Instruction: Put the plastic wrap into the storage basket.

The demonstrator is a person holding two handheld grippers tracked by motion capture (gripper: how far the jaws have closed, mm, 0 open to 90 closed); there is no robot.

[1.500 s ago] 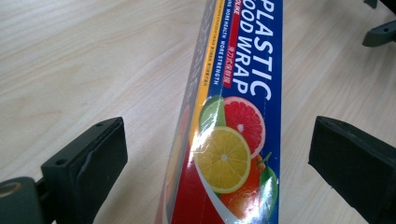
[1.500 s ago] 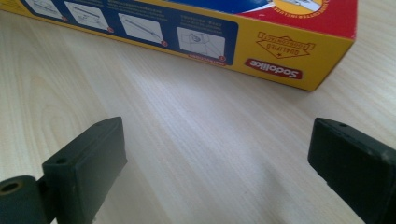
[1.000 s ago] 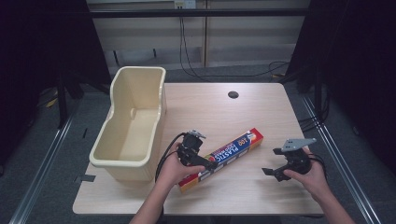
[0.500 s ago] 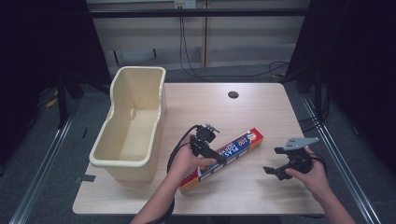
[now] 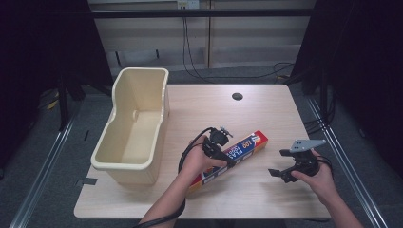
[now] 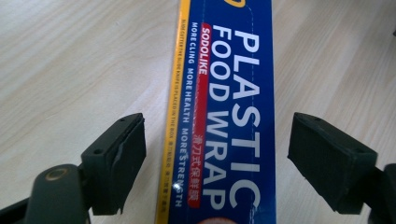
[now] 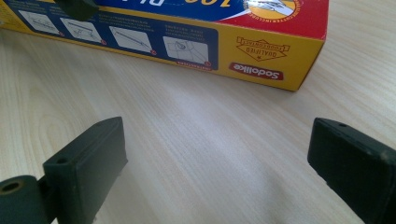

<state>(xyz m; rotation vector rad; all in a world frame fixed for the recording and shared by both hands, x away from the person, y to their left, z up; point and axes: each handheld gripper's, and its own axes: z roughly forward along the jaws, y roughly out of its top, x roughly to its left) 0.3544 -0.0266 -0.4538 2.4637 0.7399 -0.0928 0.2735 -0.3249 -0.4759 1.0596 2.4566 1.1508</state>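
A: Where is the plastic food wrap box point(image 5: 232, 156)?

B: Flat on the worktop point(image 5: 266, 114), lying slantwise near the front edge, its red end towards the far right. The cream plastic tub point(image 5: 135, 128) stands well apart at the left of the worktop.

A: And the left gripper point(image 5: 223, 157)?

B: It sits over the middle of the box. In the left gripper view the blue top runs between the two jaws, which have just been closing in, yet bare wood shows on both sides, so the pads are not pressing it.

A: The right gripper point(image 5: 285, 172)?

B: It hovers near the box's red end, apart from it, jaws spread wide with only bare worktop between them.
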